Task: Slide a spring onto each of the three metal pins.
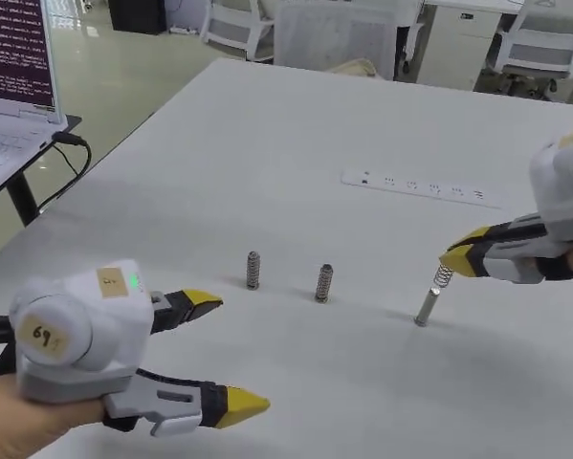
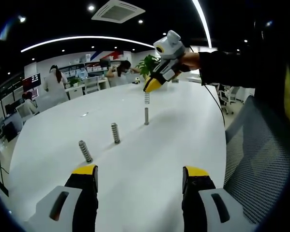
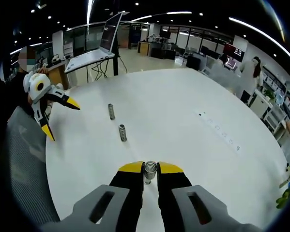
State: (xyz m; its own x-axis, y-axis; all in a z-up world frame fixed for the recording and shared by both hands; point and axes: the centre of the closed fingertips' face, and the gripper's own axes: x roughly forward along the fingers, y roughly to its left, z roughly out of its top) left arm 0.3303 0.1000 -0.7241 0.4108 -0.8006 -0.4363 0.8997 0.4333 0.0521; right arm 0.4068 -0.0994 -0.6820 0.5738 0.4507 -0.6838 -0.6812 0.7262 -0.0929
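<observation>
While the left tool (image 1: 243, 352) is spread, the right tool (image 1: 447, 260) pinches a spring (image 1: 443, 276) — over a pin (image 1: 427, 308).

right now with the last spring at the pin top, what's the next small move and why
Probably lower the right gripper straight down so the spring it pinches slides along the third pin. The spring is only at the pin's top, the shaft below bare; the other two springs already sit on pins.

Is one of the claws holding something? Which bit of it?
The right gripper pinches a spring by its top end between its fingers. The left gripper holds nothing.
</observation>
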